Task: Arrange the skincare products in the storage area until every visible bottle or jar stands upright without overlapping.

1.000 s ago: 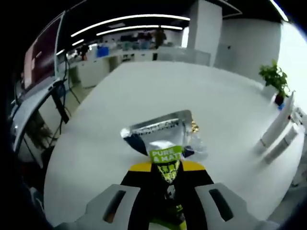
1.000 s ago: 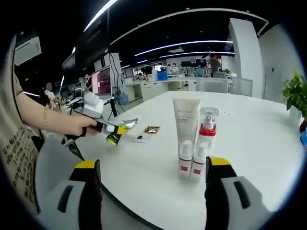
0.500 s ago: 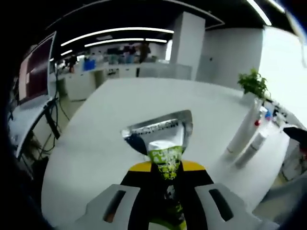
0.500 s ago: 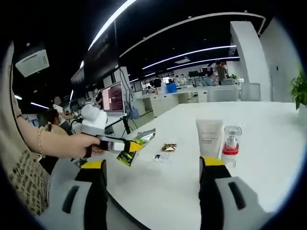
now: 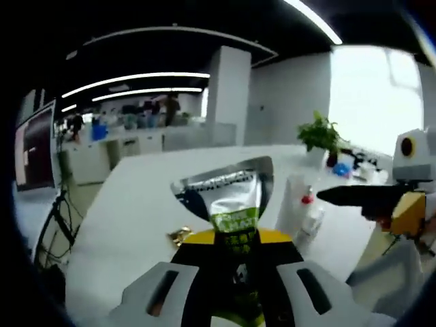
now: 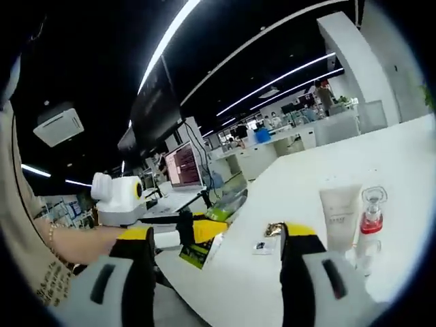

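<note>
Left tool [image 5: 235,255] was clamped on a silver-and-green sachet [image 5: 228,197], held above the white worktop [image 5: 136,225], with the white tube [image 6: 340,211] and red-collared pump bottle [image 6: 371,214] standing ahead and to its right. Right tool [image 6: 214,272] hung with jaws parted, holding nothing. Judged well done, the sachet should go down beside those bottles, touching neither, clear of the gold wrapper [image 5: 179,235] lying just left.
</note>
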The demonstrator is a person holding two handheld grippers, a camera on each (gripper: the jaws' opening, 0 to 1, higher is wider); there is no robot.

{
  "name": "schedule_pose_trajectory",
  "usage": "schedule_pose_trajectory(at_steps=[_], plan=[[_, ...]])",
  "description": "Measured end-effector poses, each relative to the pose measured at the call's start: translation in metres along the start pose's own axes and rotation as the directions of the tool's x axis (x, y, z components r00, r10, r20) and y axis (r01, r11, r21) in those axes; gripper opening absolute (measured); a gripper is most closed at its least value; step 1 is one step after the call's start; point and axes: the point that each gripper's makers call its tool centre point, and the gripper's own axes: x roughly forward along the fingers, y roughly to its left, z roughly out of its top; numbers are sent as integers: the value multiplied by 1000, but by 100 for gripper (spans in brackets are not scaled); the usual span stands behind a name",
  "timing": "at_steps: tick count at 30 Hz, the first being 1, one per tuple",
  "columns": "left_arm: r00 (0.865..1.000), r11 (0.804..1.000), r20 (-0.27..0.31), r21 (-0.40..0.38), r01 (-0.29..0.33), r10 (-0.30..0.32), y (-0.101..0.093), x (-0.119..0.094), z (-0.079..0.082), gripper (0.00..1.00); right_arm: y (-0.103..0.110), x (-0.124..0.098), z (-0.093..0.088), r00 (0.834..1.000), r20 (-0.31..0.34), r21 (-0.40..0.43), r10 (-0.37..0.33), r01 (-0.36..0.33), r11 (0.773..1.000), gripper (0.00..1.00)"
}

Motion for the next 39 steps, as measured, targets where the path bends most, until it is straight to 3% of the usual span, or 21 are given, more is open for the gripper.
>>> schedule_pose_trajectory(at_steps=[1,6,9,14,17,19,21,24,26,27,32,36,39], plan=[[1000,1000,9,15,6,-6,-3,-3,4,16,3,3,5,1000,23,48,19,-20,999,73],[998,997,37,55,51,-53,-19,-18,18,16,13,10,20,995,74,84,62,-68,994,59],[996,996,47,51,79,-81,-27,-21,22,16,18,15,27,990,104,121,91,-104,987,59],[990,989,55,75,124,-128,-43,-27,28,16,15,20,38,986,146,176,80,-105,979,53],[989,988,58,83,133,-138,-47,-29,30,16,11,19,40,985,158,209,74,-106,972,41],[988,988,63,82,134,-139,-48,-31,31,16,11,17,39,984,156,204,80,-111,973,27],[990,987,51,95,129,-134,-48,-30,28,17,17,17,39,982,156,221,109,-142,965,18],[990,987,48,101,125,-130,-47,-30,26,18,20,16,41,977,174,252,123,-165,954,13],[990,986,52,115,122,-128,-46,-30,27,20,20,15,42,976,180,263,121,-167,950,11],[990,986,54,112,123,-130,-46,-30,28,21,23,14,45,972,190,295,138,-191,936,10],[989,987,58,92,129,-135,-44,-29,34,32,21,10,51,967,201,307,158,-215,927,7],[984,983,62,86,160,-165,-48,-30,38,41,18,6,55,962,213,329,169,-234,915,5],[973,974,73,68,214,-219,-54,-33,44,51,15,2,59,959,218,336,182,-249,909,2]])
